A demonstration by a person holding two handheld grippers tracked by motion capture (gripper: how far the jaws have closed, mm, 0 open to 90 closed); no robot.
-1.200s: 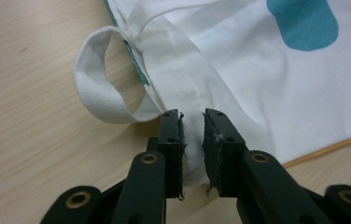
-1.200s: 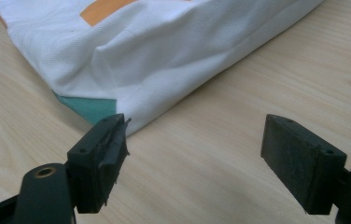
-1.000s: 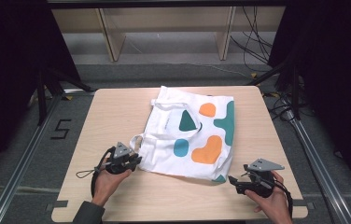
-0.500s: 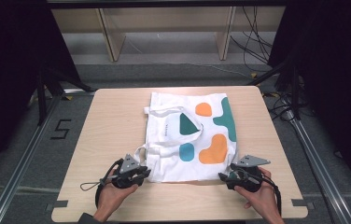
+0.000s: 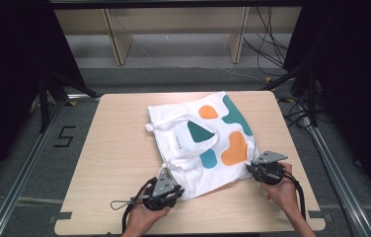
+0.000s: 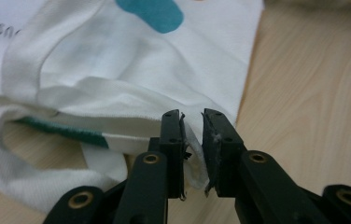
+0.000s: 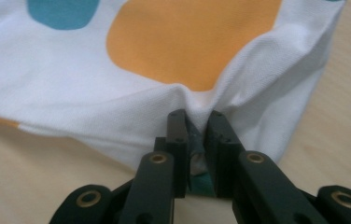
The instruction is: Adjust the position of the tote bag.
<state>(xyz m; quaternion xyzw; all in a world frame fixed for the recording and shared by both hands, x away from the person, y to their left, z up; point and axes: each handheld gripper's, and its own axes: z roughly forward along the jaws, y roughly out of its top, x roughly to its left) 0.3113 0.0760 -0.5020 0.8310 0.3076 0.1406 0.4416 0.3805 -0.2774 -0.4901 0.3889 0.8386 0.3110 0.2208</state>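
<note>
you had the white tote bag (image 5: pixel 201 143) lying flat on the wooden desk (image 5: pixel 119 148), a little right of the middle, its orange and teal shapes facing up and its handles (image 5: pixel 173 122) flopped across the upper left part. your left tool (image 5: pixel 166 191) sat at the bag's near left corner, and in the left gripper view that left tool (image 6: pixel 192 140) was narrowed onto the hem, a thin fold of white cloth (image 6: pixel 117 93) caught between the jaws with a slim gap still showing. one handle loop (image 6: pixel 5 154) curled on the desk to the left of it there. your right tool (image 5: pixel 257 170) was at the bag's near right corner, beside the big orange patch (image 5: pixel 235 148). in the right gripper view the right tool (image 7: pixel 196 135) was pinched onto the bag's edge, the white fabric (image 7: pixel 257 70) puckering up into a ridge right at the jaw tips, below the orange patch (image 7: pixel 187 37). your hands (image 5: pixel 284 190) gripped both tools from the near edge of the desk, cables trailing back.
</note>
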